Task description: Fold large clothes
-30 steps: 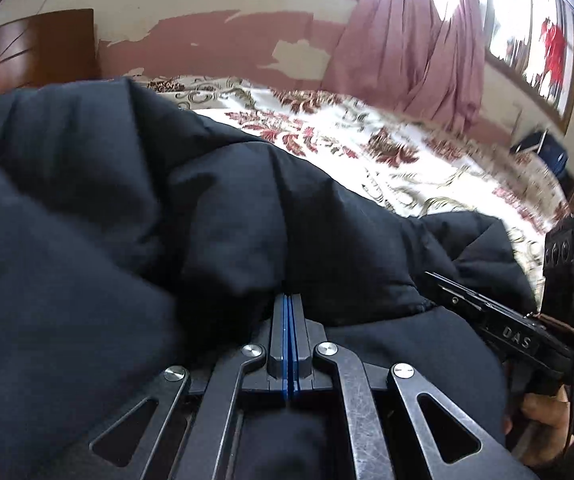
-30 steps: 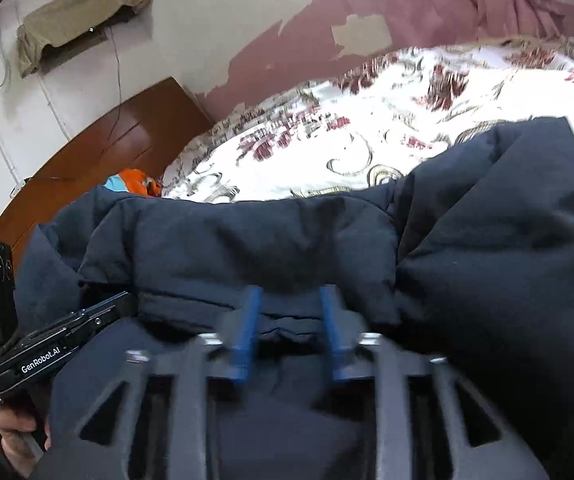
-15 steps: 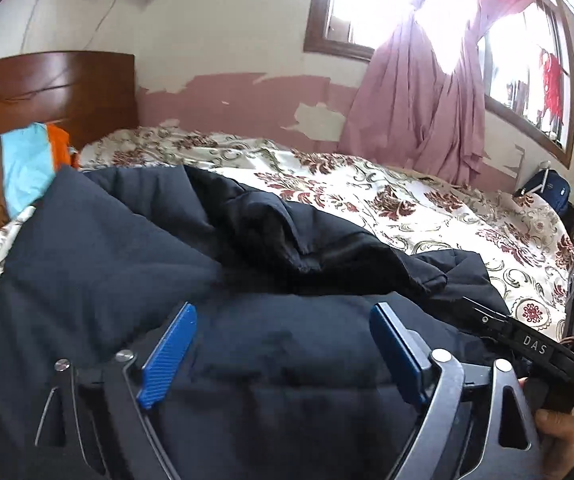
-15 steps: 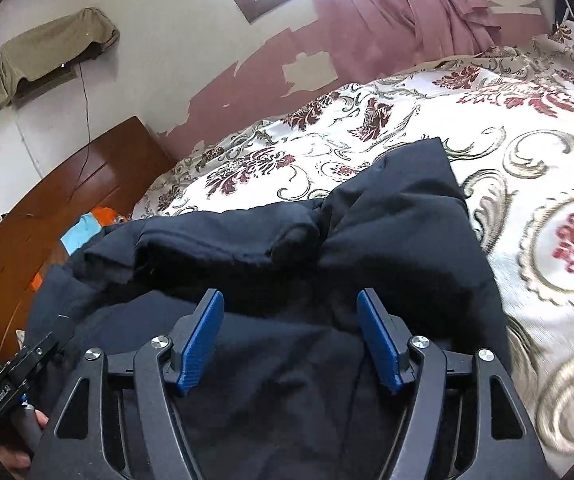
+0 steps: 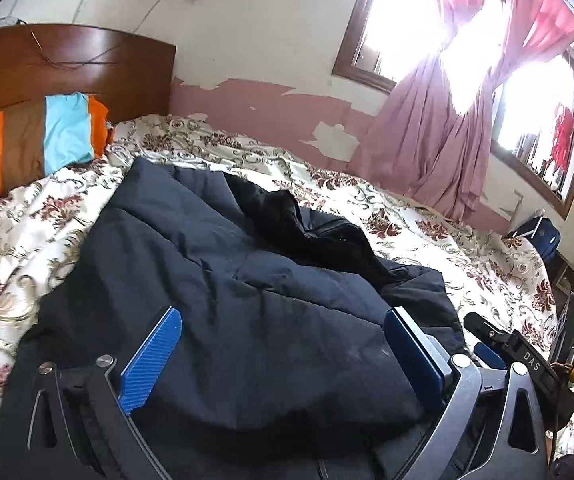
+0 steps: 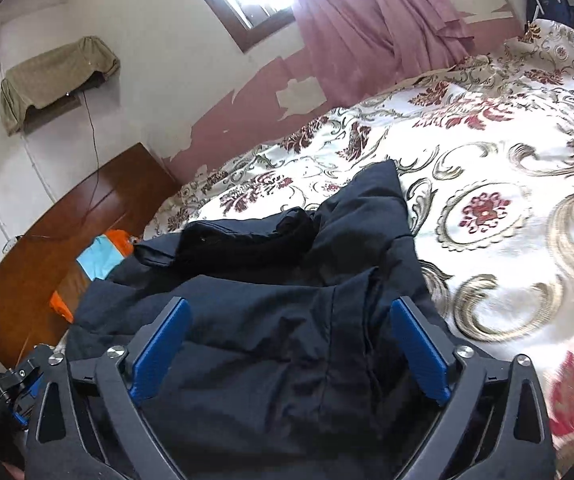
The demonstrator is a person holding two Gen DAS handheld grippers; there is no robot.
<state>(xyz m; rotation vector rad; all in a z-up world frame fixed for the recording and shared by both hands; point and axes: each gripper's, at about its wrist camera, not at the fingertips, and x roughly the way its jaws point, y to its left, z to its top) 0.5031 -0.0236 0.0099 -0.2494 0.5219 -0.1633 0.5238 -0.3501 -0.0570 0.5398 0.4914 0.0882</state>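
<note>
Left tool: spread wide; nothing is gripped between its blue pads, and dark fabric is seen lying in the gap between them. Whether the pads touch the cloth cannot be told.

Right tool: also spread wide, with nothing clamped; its blue pads are seen at either side of a stretch of the garment. Contact with the cloth cannot be told here either.

Garment: a large dark navy padded jacket is laid on the bed, bunched into thick layers, with a blacker part heaped along its far side. In the right wrist view one corner is seen pointing out over the bedspread.

Bed: it is covered by a cream bedspread with dark red flowers and scrolls; a brown wooden headboard is seen at the far end.

Near the headboard: folded cloth in orange, brown and light blue is seen well apart from the jacket.

Room: pink curtains are hung at a bright window; the wall paint is seen peeling.

Other tool in view: the right tool's body, marked DAS, is seen at the right edge of the left wrist view.
</note>
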